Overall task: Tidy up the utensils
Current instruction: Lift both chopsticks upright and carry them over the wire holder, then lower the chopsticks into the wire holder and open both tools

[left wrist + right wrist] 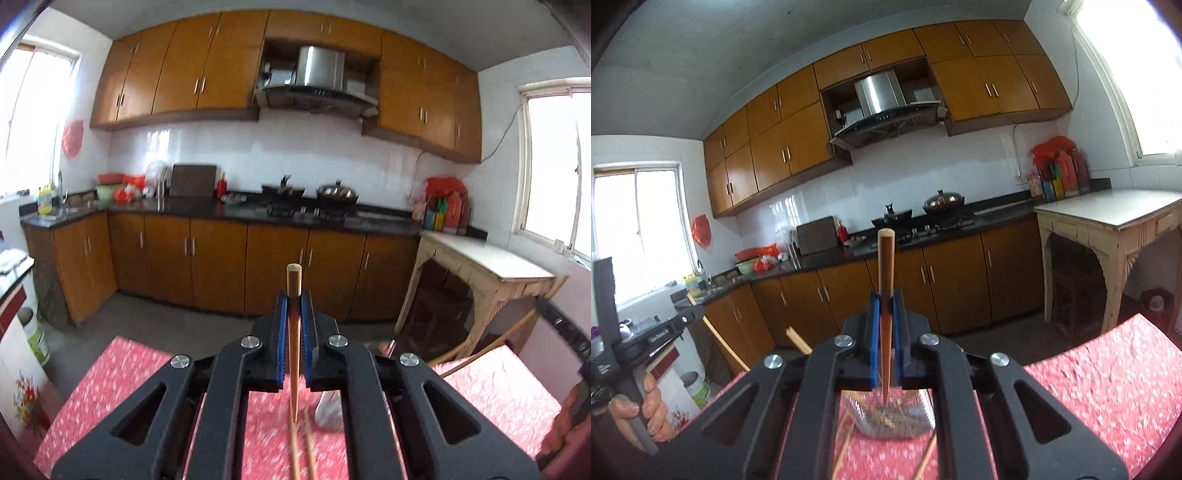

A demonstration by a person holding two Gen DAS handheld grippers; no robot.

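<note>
left gripper [294, 306]: closed on one chopstick [294, 332], held upright, blunt end above the pads, tip hanging below over the table [110, 376]
right gripper [885, 306]: clamped on its own chopstick [885, 295] the same way, tip pointing down into a mesh holder [894, 421] right beneath the jaws
done so far: two chopsticks are lifted off the table; judging by the dark, blurred contents, the holder may already have a few items in it
left to do: neither held stick is dropped in yet; two loose sticks [301, 454] lie below the left gripper and two more [846, 443] lie either side of the holder under the right one
hard to tell: what sits inside the holder; a grey spoon-like object [328, 415] just right of the left stick's tip is blurred; the gripper bodies hide most of the table close in; the near table edge is cut off in both views
</note>
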